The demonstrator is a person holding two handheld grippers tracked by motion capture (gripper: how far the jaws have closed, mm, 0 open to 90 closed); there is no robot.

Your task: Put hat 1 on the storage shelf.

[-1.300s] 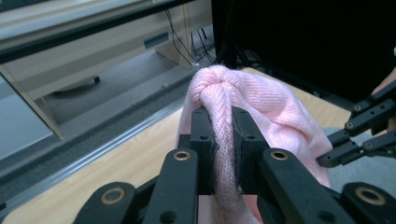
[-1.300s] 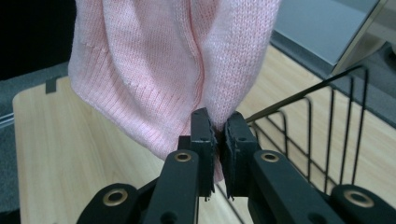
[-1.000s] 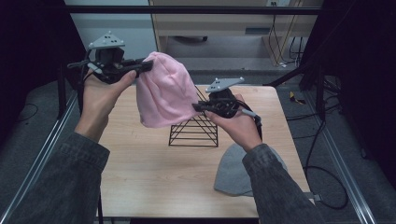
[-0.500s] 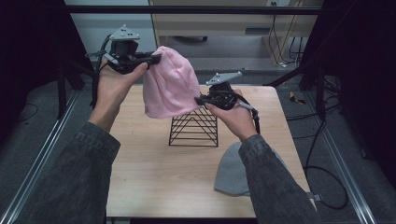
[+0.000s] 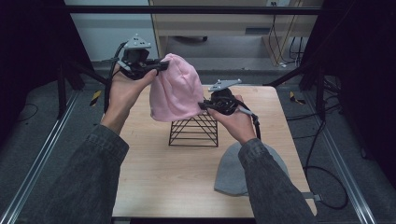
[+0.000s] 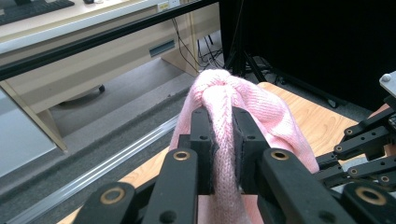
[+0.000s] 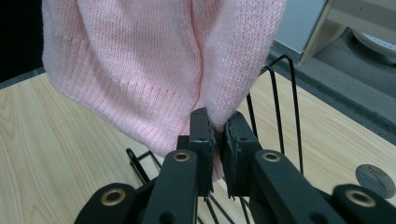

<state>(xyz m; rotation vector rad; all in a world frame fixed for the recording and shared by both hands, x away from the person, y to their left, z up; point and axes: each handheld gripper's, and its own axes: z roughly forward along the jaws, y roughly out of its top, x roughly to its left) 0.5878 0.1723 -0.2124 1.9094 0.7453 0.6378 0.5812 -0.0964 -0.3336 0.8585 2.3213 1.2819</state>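
Hands hold 2 tools above the counter (image 5: pixel 140 186). At the left, the left tool (image 5: pixel 161 66) has its jaws clamped narrow on the crown of the pink hat (image 5: pixel 175 91); in the left gripper view the knit is squeezed into a ridge between the pads (image 6: pixel 205 140). The hat hangs in the air over the black wire rack (image 5: pixel 194 130), with its crown up at the left and its ribbed brim down at the right. There the right tool (image 5: pixel 204 106) is closed on a fold of the brim edge; the right gripper view shows the fabric pinched between its pads (image 7: pixel 201 130).

I judge the hat light, soft and floppy: it will sag and stretch where it is not supported, so the thicker ribbed brim is the surer place to grip. The knit is fuzzy, not slippery. The rack is stiff thin wire in a pyramid shape. Further right a grey hat (image 5: pixel 229 175) lies flat on the pale wood.
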